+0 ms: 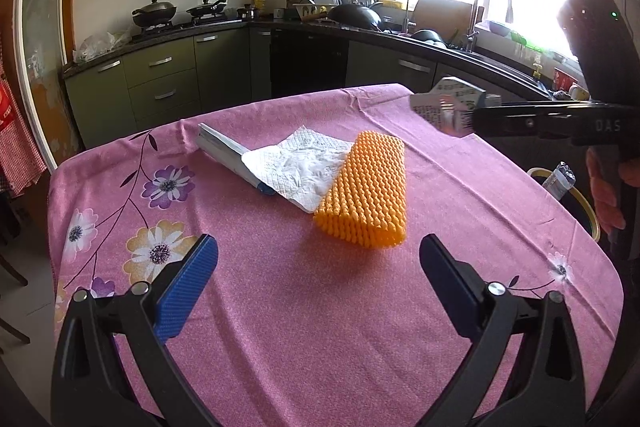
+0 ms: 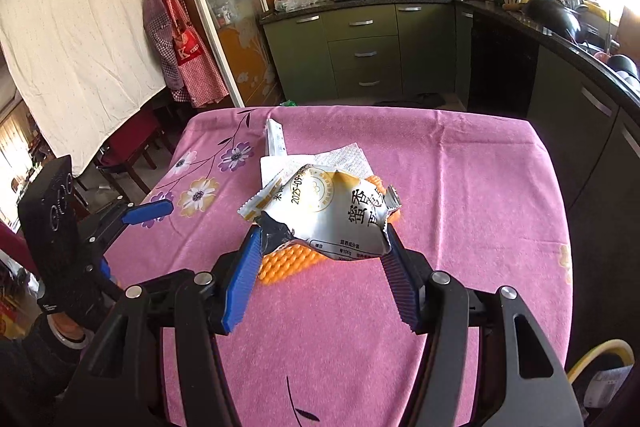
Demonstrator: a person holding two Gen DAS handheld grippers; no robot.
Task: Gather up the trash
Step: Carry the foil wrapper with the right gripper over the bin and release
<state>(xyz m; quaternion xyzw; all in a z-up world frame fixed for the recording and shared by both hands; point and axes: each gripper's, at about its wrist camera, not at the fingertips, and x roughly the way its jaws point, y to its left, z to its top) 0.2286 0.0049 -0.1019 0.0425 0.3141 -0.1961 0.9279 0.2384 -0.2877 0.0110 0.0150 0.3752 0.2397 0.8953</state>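
Note:
My right gripper (image 2: 320, 231) is shut on a silver snack wrapper (image 2: 328, 211) and holds it above the pink table; it also shows in the left wrist view (image 1: 448, 107) at the right. My left gripper (image 1: 318, 251) is open and empty, low over the tablecloth, just short of an orange foam net sleeve (image 1: 366, 187). A white paper napkin (image 1: 296, 171) lies left of the sleeve, partly under it. A white and blue flat box (image 1: 228, 151) lies under the napkin's left edge. The sleeve (image 2: 288, 263) shows under the wrapper in the right wrist view.
A pink flowered tablecloth (image 1: 300, 327) covers the table. A yellow-rimmed bin (image 1: 576, 199) with a wrapper in it stands past the table's right edge. Kitchen cabinets, a stove with pans and a sink run along the far walls. A chair stands at the left (image 2: 136, 143).

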